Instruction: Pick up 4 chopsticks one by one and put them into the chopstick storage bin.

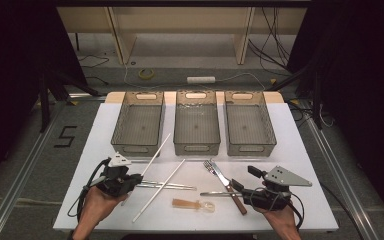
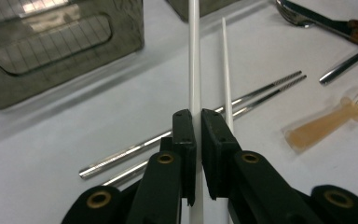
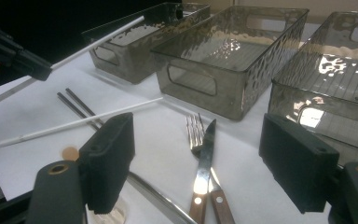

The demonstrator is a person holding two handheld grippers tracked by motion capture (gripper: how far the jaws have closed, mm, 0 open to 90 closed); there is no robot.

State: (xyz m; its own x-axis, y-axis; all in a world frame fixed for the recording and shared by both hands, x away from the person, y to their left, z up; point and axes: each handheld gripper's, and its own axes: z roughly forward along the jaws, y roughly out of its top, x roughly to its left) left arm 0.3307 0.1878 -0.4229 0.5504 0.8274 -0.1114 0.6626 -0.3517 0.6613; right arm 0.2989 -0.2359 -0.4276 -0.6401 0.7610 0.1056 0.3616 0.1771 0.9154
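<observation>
Left tool (image 2: 196, 135) clamps a white chopstick (image 2: 194, 70); right tool (image 3: 200, 158) gapes empty; floor tape reads "5" (image 1: 66, 136)

bins (image 1: 196, 125): 3 | white sticks (image 1: 158, 190): 2 | metal sticks (image 1: 172, 186): 2 | fork (image 1: 211, 167): 1 | knife (image 1: 232, 192): 1 | spoons (image 1: 195, 204): maybe 2, 6 o'clock

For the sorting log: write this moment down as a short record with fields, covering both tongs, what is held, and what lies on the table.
left tongs: shut on a white chopstick, its far end lifted toward the left bin
right tongs: open, holding nothing, above the knife and fork
second white chopstick: flat on the table
metal chopsticks: a pair, lying side by side
bins: three, side by side along the far edge, nothing visible inside
wrapped spoon: near the front edge
</observation>
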